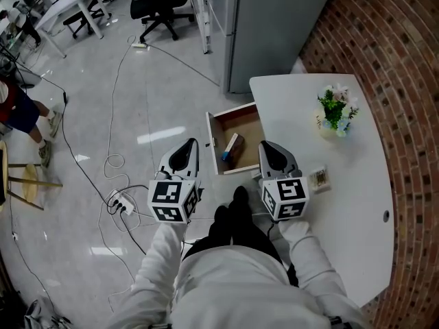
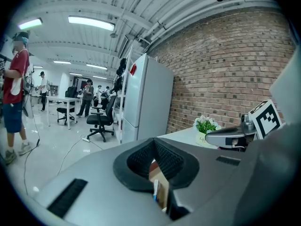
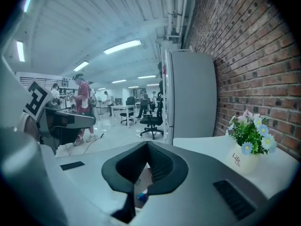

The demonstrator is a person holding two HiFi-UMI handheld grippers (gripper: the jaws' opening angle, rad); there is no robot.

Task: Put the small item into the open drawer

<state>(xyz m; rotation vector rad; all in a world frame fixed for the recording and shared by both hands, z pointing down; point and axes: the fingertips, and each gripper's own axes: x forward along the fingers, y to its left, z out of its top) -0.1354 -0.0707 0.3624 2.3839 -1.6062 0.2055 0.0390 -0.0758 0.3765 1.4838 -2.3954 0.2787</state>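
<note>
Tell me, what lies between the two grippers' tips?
In the head view, the open drawer lies between the left gripper and the right gripper, with the small item inside it.

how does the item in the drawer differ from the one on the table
The drawer item sits tilted inside the open drawer; the table item lies on the white table. The drawer item is brownish with a blue end; the table item pale, patterned. Both are small.

Overhead strip lights (image 2: pixel 89 22) give bright, bluish light, with glare on the floor (image 1: pixel 159 137) left of the drawer (image 1: pixel 243 125). Both gripper views bulge fisheye-fashion, with black corners.
</note>
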